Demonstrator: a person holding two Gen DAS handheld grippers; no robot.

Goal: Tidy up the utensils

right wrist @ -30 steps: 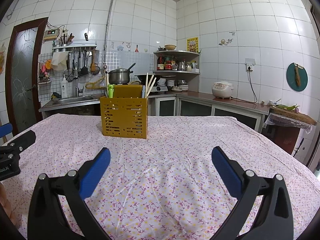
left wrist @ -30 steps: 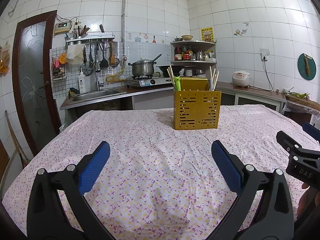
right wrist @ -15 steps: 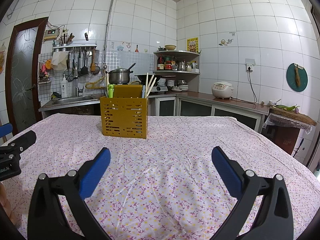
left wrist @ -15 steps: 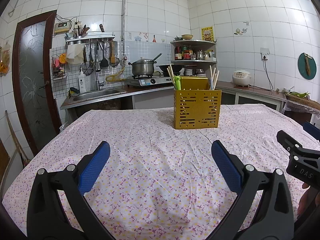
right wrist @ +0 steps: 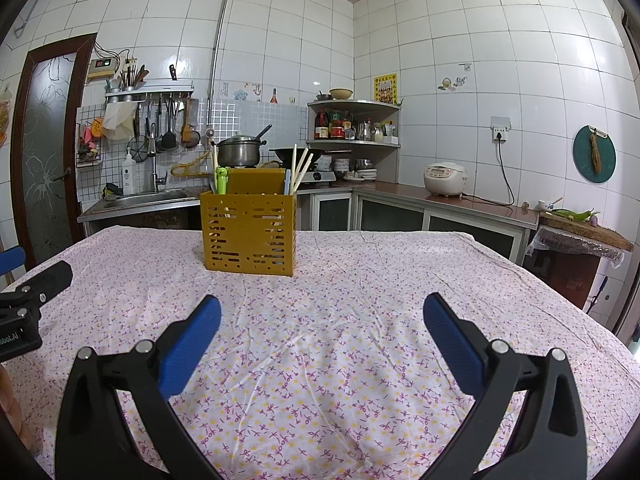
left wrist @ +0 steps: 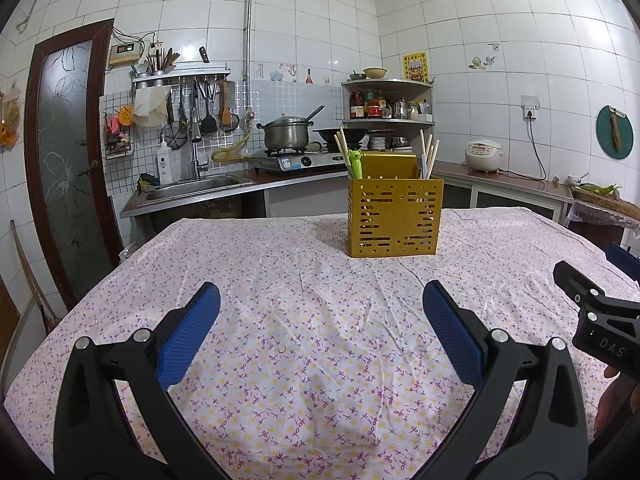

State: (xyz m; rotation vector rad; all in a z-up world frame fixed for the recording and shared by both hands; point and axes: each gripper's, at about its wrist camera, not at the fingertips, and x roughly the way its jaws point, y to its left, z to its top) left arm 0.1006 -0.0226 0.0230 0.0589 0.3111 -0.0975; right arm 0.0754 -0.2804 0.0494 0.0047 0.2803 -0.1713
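Grippers both spread wide, empty: left gripper [left wrist: 320, 320], right gripper [right wrist: 322, 322], low over the tablecloth [left wrist: 304, 352]. Caddy [left wrist: 395, 216] stands upright mid-table, well ahead of both, holding chopsticks [left wrist: 429, 151] and a green utensil [left wrist: 354, 159].

Holder [left wrist: 395, 218] on table [left wrist: 280, 280], far centre; chopsticks [left wrist: 429, 153] inside, at right. Behind: sink [left wrist: 192, 186] left, stove [left wrist: 294, 160] centre, cooker [left wrist: 484, 156] right.
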